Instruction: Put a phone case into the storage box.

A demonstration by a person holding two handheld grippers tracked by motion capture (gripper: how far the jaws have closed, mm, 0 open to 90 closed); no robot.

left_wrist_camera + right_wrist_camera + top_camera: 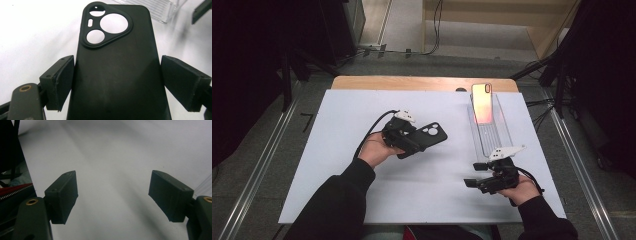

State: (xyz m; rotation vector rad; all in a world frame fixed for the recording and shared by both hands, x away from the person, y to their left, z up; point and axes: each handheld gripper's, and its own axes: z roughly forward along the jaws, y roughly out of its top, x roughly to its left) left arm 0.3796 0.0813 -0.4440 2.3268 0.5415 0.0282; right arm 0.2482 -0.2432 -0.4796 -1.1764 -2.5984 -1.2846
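Observation:
A black phone case (117, 65) with a three-hole camera cut-out lies back up between the jaws of my left gripper (117, 82), and both pads press its long edges. In the high view the case (431, 134) sticks out to the right of the left gripper (414, 142), left of the board's centre. My right gripper (474, 175) is held near the front right of the board, pointing left, jaws wide apart with nothing between them. In the right gripper view the right gripper (113, 195) looks onto bare white board.
A phone with a shiny orange-pink back (482, 102) leans upright on a clear ribbed plastic stand (492, 132) at the back right of the white board (362, 190). A corner of the stand (155, 8) lies just beyond the case. Metal rails run along both sides.

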